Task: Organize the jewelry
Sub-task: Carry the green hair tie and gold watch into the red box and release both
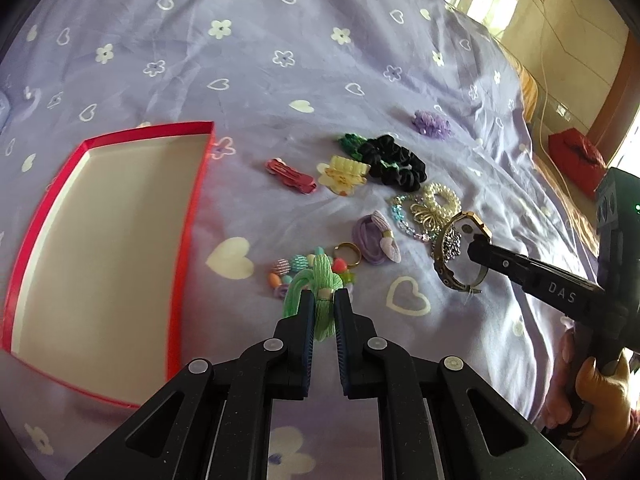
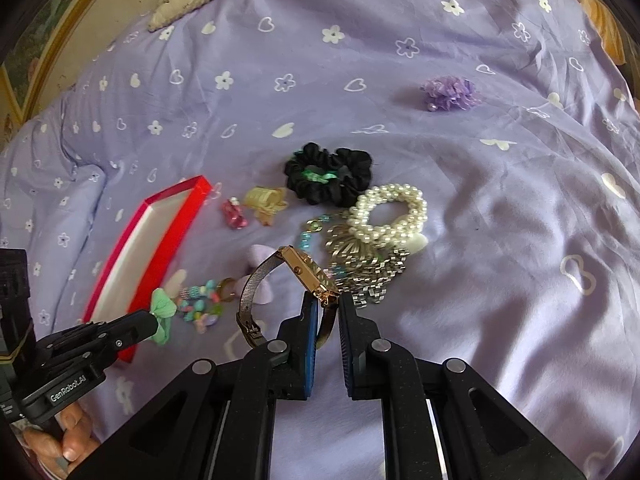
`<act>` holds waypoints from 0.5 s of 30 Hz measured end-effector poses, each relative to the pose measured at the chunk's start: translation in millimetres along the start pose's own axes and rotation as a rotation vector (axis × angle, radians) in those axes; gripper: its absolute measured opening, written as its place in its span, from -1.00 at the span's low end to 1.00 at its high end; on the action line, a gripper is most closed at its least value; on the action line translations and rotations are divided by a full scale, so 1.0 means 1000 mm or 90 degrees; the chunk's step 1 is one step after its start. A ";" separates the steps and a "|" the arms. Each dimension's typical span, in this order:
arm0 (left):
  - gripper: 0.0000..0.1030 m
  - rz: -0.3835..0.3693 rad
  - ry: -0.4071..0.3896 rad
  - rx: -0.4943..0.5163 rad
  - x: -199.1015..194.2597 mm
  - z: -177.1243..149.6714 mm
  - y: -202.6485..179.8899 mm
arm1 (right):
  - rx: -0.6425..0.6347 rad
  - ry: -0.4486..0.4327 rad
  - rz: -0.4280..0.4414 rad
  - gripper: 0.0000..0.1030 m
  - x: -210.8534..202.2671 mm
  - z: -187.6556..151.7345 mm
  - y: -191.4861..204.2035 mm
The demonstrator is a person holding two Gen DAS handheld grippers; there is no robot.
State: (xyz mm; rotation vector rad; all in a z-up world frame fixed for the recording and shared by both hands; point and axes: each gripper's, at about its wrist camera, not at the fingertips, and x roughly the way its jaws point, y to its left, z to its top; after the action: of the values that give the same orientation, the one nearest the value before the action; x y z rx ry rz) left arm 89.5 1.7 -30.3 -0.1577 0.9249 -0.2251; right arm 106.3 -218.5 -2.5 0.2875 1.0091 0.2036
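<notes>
Left tongs (image 1: 323, 300): closed on a green tassel (image 1: 325, 286), pinched between the pads at lower centre of the left wrist view — no gap beside it.
Right tongs (image 2: 328, 304): closed on the mesh strap of a gold watch (image 2: 308, 270); the case stands tilted above the tips, the strap loop hangs to their left.
Red box (image 1: 188, 224): open, white inside, left side of the left wrist view, lying on the bed.
Bedspread (image 1: 280, 92): lilac with white hearts and flowers — it carries everything.
Loose pieces: black scrunchie (image 2: 330, 172), pearl bracelet (image 2: 390, 212), yellow claw clip (image 1: 344, 174), red clip (image 1: 290, 176), in a cluster mid-frame.
Purple flower clip (image 2: 450, 92): well apart, upper right of the right wrist view.
Bead bracelet (image 1: 294, 266): just behind the tassel.
</notes>
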 end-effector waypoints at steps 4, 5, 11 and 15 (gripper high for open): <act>-0.83 0.005 -0.010 -0.016 -0.014 -0.004 0.009 | -0.008 0.001 0.019 -0.81 -0.002 0.000 0.014; -0.83 0.006 -0.012 -0.018 -0.016 -0.004 0.011 | -0.013 0.001 0.025 -0.81 -0.002 0.000 0.019; -0.83 0.021 -0.030 -0.040 -0.037 -0.006 0.029 | -0.036 0.008 0.056 -0.81 0.001 0.000 0.045; -0.83 0.036 -0.040 -0.054 -0.048 -0.007 0.040 | -0.054 0.016 0.075 -0.81 0.007 -0.001 0.064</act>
State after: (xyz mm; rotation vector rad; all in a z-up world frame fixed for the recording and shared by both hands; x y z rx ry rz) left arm 60.9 52.5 -7.0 -0.2162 0.8752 -0.1282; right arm 106.4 -155.7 12.9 0.2682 1.0061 0.3573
